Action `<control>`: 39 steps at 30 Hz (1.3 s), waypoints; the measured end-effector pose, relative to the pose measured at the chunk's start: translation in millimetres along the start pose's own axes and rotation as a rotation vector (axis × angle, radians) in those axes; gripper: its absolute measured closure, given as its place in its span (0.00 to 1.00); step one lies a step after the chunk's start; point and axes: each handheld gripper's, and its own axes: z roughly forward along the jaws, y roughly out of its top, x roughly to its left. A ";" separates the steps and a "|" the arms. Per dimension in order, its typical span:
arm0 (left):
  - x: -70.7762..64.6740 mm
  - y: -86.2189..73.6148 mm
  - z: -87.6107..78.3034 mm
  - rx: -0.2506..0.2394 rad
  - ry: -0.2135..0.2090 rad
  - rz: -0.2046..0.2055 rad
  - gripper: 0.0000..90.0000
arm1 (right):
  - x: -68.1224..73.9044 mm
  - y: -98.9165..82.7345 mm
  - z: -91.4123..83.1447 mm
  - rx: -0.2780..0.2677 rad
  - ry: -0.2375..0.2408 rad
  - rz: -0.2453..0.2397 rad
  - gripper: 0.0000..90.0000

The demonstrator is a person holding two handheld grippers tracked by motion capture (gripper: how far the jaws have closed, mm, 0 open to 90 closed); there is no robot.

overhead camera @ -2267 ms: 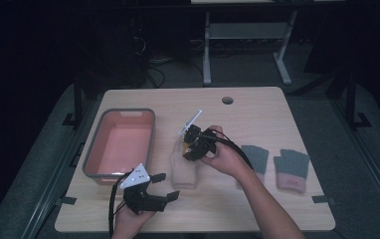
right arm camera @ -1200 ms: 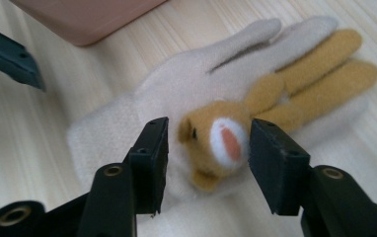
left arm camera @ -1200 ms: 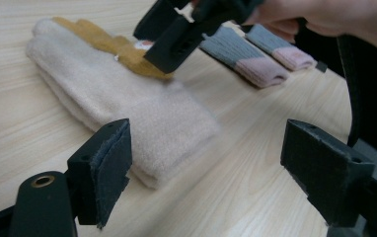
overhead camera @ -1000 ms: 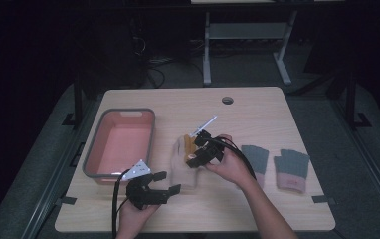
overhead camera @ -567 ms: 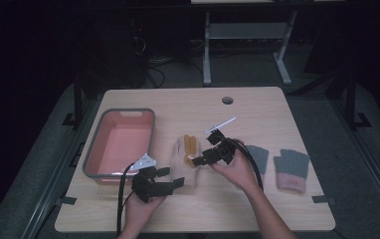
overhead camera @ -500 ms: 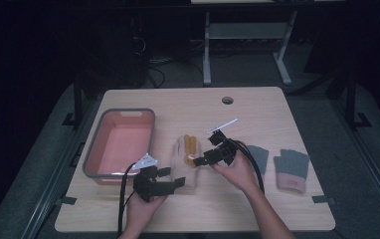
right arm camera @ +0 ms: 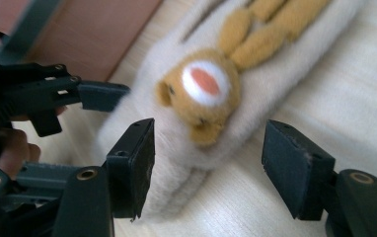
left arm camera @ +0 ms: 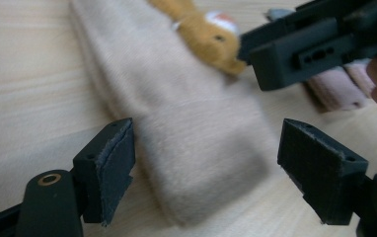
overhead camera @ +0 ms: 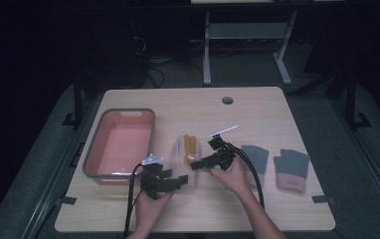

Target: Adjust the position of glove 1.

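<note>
**Both grippers open over the plush glove**

The left gripper [overhead camera: 178, 181] stands open at the beige glove's [overhead camera: 185, 159] near end. The right gripper [overhead camera: 200, 163], its jaws just opened wider, has let the glove go; a second ago it held it. Beyond, the pink bin [overhead camera: 121, 147] holds nothing. No writing shows.

One cream bunny mitten [overhead camera: 185, 155], two grey gloves [overhead camera: 256, 158], one pink tub [overhead camera: 121, 144]
</note>
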 end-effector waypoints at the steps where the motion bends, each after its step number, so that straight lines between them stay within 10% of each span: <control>1: 1.6 -0.7 1.5 0.007 -0.007 -0.012 0.25 | -0.4 -1.2 2.4 0.005 -0.006 0.004 0.42; 6: 6.4 -1.9 9.3 0.030 -0.045 -0.079 0.33 | -3.9 -4.4 10.6 0.020 -0.017 0.021 0.44; 16: 7.4 4.1 17.6 0.072 -0.084 -0.059 0.52 | -8.3 -5.9 15.5 0.028 0.001 0.078 0.54; 29: -9.6 13.2 39.6 0.122 -0.147 -0.009 0.53 | -24.5 -21.4 -7.4 -0.007 -0.028 0.170 0.53; 39: 1.3 14.5 35.1 0.130 -0.179 -0.087 0.50 | -25.4 -27.5 -4.8 -0.036 -0.003 0.187 0.59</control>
